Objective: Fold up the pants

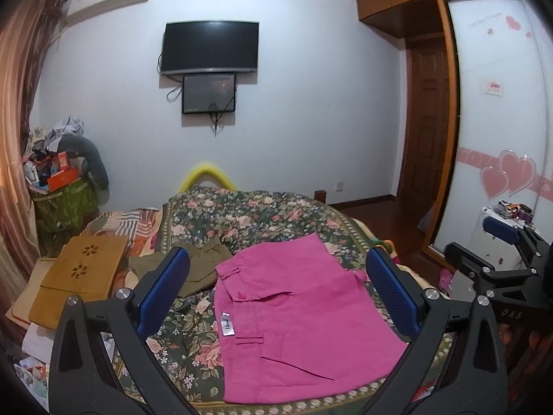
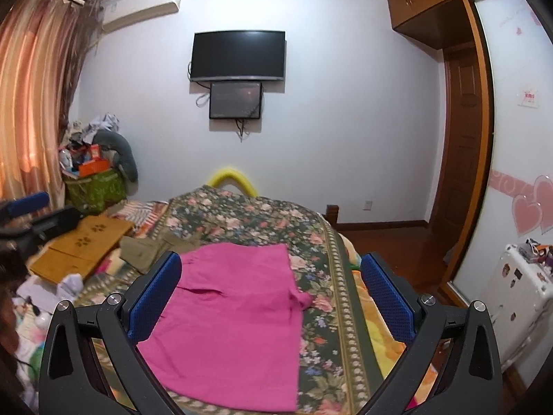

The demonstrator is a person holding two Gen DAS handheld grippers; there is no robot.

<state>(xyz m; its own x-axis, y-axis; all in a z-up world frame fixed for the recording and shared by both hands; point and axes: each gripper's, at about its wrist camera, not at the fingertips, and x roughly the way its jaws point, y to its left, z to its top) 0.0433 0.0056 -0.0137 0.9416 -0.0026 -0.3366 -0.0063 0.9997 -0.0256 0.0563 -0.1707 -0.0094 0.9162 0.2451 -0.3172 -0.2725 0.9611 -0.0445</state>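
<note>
A black television (image 1: 210, 47) is mounted on the white wall (image 1: 304, 110) — a smaller screen (image 1: 209, 94) just below. Striped curtains (image 2: 31, 79) are hung at left; a wooden wardrobe (image 1: 446, 103) is set at right, beside the floral-covered bed (image 1: 249, 218).

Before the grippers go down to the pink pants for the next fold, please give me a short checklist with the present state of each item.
1. Left gripper open and empty: ok.
2. Right gripper open and empty: ok.
3. Pink pants lying flat on the floral bedspread, already folded into a compact shape: ok.
4. Olive garment apart from the pants: not ok, its edge lies close to or under the pants' left side.
5. Far right corner of the pants smooth: not ok, a small flap sticks out.
6. Whether the fold is finished: cannot tell.
</note>
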